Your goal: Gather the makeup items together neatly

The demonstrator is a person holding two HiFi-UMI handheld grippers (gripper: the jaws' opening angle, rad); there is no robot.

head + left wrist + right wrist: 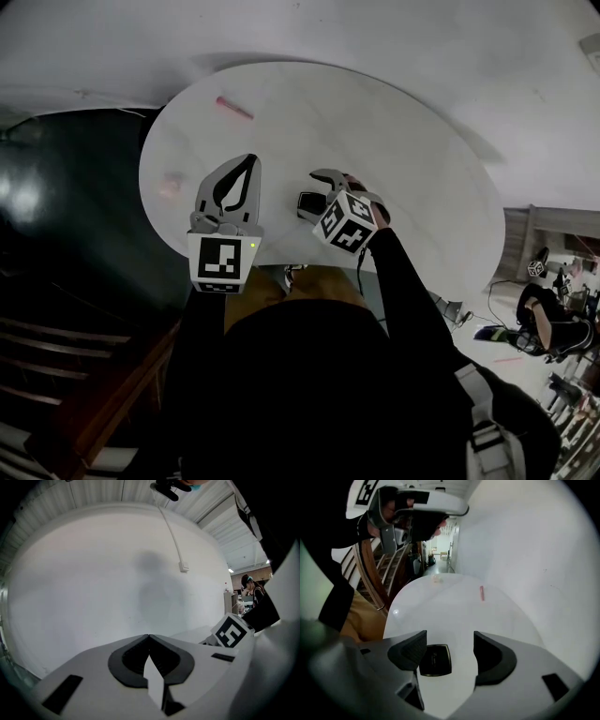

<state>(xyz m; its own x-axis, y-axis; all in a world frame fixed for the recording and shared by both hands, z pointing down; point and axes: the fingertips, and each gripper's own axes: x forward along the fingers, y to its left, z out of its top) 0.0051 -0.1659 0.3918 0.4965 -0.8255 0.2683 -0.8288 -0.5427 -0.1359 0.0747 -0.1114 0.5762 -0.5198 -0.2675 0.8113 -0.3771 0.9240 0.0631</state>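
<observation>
A black square compact (308,202) lies on the round white table (412,178) near its front edge. My right gripper (321,190) hovers open just over it. In the right gripper view the compact (435,660) sits under the gap, close to the left jaw, and the right gripper (449,644) holds nothing. A pink stick (234,108) (482,593) lies at the table's far side. A small pale pink item (171,186) (436,578) rests near the left edge. My left gripper (249,161) (149,635) is shut and empty, raised and aimed at the wall.
A white wall (117,573) with a cable and a small box (184,566) stands behind the table. A wooden stair rail (379,573) and dark floor (66,216) lie to the left. The person's legs press against the table's front edge.
</observation>
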